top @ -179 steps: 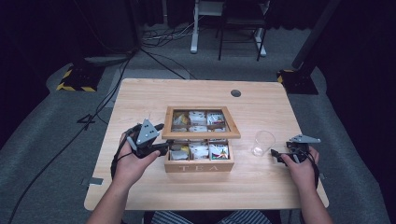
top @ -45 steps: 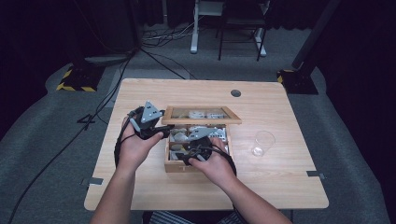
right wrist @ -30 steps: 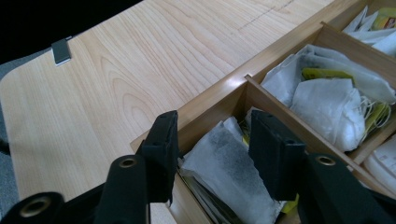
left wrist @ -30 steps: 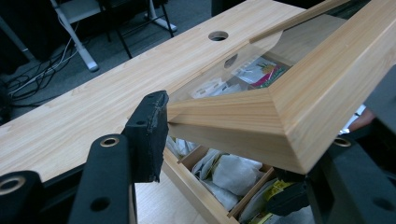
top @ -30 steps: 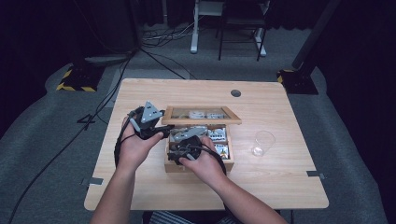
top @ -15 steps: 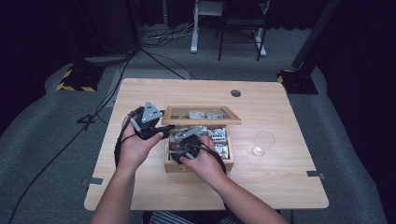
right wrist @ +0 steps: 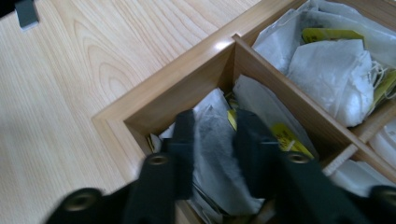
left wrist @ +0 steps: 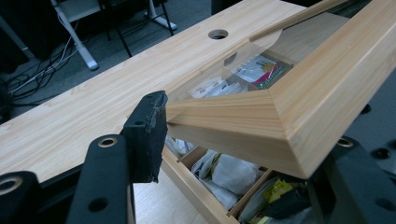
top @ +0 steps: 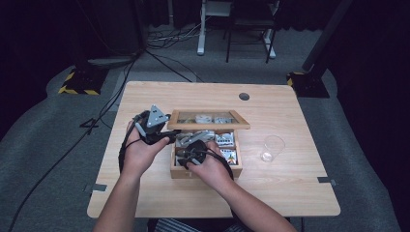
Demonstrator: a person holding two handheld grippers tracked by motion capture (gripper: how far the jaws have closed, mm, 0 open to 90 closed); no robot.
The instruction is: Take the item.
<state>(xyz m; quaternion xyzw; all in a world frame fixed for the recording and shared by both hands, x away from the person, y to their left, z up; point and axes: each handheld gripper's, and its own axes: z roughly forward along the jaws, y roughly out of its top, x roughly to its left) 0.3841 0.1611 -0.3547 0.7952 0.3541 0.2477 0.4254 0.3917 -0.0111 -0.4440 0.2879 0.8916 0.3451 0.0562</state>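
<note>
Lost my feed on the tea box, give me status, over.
Left gripper clamped on lid, holding it up. Right gripper just closed on a tea bag in corner compartment. Nothing in the way.

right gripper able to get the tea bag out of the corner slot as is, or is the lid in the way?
Probably yes. The left gripper holds the lid up by its corner, so the box is open above. The right gripper, jaws just closing, already straddles a tea bag in the corner compartment.
</note>
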